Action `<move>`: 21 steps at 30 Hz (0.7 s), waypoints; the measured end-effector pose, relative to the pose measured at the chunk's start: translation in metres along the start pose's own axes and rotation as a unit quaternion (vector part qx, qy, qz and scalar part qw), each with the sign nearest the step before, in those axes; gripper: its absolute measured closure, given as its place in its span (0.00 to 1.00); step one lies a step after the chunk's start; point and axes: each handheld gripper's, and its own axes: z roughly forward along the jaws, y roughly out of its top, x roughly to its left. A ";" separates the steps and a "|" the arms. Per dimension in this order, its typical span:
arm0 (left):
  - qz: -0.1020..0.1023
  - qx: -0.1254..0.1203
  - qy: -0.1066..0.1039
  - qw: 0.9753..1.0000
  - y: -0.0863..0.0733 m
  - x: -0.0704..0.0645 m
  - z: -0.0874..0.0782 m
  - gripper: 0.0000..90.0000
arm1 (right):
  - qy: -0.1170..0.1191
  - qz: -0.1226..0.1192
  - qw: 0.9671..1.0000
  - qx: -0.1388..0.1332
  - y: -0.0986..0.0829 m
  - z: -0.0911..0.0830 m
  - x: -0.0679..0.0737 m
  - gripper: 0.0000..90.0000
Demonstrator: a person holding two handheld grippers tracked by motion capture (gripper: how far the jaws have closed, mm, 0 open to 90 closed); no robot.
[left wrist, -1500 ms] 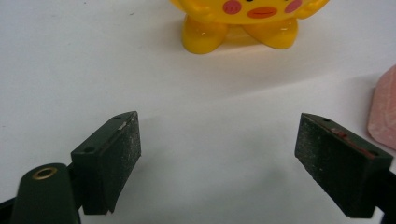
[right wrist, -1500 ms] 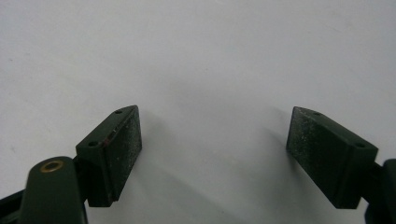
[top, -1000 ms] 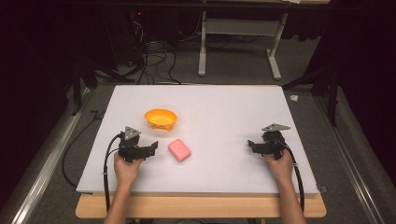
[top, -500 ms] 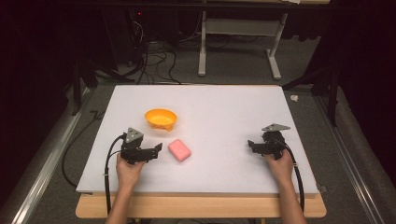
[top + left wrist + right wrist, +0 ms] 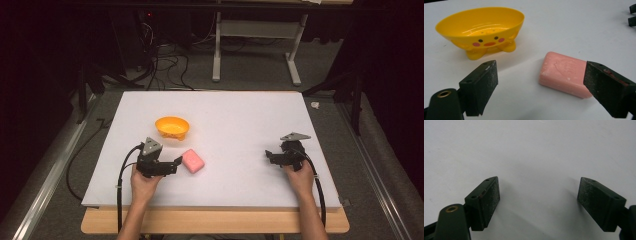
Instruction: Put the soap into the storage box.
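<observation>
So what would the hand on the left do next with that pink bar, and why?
Probably ease the left gripper a little forward and to its right, then close. Its jaws stand wide open, and the pink soap lies flat on the white table just ahead, off-centre near one jaw. The yellow dish sits empty beside it.

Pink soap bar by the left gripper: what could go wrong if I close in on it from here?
The soap bar sits off-centre, close to one jaw of the open left gripper, so shutting now would probably push or spin it rather than grip it. It lies flat on the smooth white table and may skid. The yellow dish is close; a sideways shove could knock it.
</observation>
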 end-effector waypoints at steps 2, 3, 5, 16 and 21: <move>0.002 0.000 -0.004 1.000 0.001 -0.003 0.001 0.14 | 0.000 0.000 1.000 0.000 0.000 0.000 0.000 0.21; 0.002 0.000 -0.004 1.000 0.001 -0.003 0.001 0.14 | 0.000 0.000 1.000 0.000 0.000 0.000 0.000 0.21; 0.009 0.005 -0.010 1.000 0.002 -0.007 0.003 0.14 | 0.000 -0.001 1.000 0.000 0.000 0.000 0.000 0.21; 0.028 0.025 -0.028 0.999 0.002 -0.022 0.018 0.14 | 0.000 0.000 1.000 0.000 0.000 0.000 0.000 0.21; 0.029 0.029 -0.034 0.999 0.004 -0.025 0.024 0.13 | 0.000 0.000 1.000 0.000 0.000 0.000 0.000 0.21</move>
